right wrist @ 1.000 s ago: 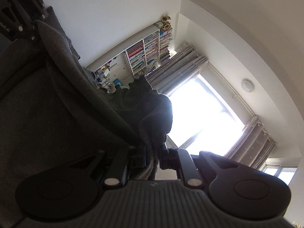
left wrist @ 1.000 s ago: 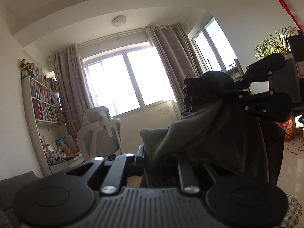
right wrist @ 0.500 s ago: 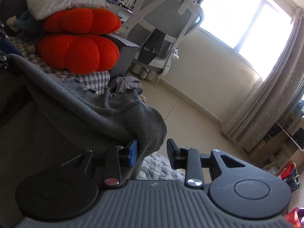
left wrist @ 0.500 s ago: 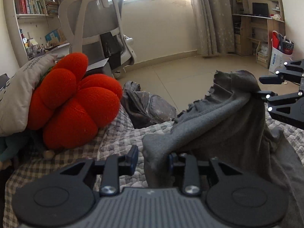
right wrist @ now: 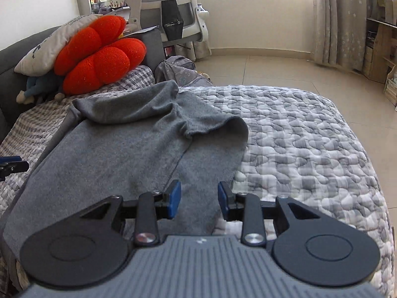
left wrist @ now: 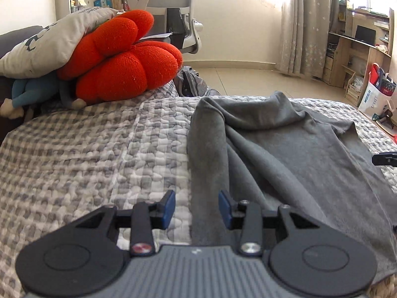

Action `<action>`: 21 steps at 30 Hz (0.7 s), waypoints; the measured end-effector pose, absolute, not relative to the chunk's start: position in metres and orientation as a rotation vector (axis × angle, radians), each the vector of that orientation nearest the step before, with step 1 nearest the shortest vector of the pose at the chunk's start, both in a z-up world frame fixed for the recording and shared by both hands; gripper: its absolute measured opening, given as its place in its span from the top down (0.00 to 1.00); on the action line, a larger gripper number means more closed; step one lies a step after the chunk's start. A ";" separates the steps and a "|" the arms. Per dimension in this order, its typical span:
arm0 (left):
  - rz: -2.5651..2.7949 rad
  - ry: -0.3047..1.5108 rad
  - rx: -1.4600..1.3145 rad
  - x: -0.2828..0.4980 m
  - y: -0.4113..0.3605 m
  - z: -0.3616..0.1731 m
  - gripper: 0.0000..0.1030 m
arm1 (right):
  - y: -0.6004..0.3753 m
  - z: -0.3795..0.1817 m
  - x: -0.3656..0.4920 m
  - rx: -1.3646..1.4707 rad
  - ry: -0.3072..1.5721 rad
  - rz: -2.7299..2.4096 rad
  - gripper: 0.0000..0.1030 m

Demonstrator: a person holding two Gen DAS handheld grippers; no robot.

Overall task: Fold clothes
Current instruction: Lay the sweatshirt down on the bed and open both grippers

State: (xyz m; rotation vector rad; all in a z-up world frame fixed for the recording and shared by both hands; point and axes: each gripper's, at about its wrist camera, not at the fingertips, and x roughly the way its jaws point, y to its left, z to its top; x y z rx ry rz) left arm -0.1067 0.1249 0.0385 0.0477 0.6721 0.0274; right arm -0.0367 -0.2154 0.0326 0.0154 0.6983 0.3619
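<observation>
- Grey garment [left wrist: 285,154] spread on the quilted bed cover [left wrist: 86,149], far end rumpled, right of the red cushion [left wrist: 119,59].
- Left gripper [left wrist: 196,207] over the near left edge, jaws opening, cloth between but not pinched.
- Right gripper [right wrist: 199,200] apart too, near right edge loose between.
- Could fold crooked: bunched sleeve [right wrist: 215,129] traps wrinkles.

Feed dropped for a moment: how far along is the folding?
Early. Done: the grey garment lies on the checked quilt. In hand: the left gripper, jaws opening, and the right gripper are both open, each straddling a garment edge without pinching. Left: smoothing the rumpled top and every fold.
</observation>
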 end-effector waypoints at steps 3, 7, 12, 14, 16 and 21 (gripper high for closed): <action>0.037 0.704 0.053 -0.110 0.120 0.028 0.59 | -0.218 0.021 -0.050 0.064 0.731 0.373 0.67; 0.092 0.730 0.102 -0.103 0.114 0.017 0.60 | -0.198 0.019 -0.055 0.004 0.717 0.360 0.59; 0.121 0.724 0.116 -0.100 0.111 0.017 0.93 | -0.192 0.017 -0.050 0.035 0.712 0.317 0.91; 0.132 0.715 0.121 -0.099 0.111 0.019 0.97 | -0.197 0.016 -0.051 0.072 0.704 0.309 0.95; 0.140 0.701 0.125 -0.099 0.113 0.024 0.97 | -0.202 0.017 -0.052 0.089 0.689 0.307 0.96; 0.191 0.631 0.146 -0.094 0.135 0.054 0.97 | -0.201 0.029 -0.054 -0.029 0.599 0.235 0.97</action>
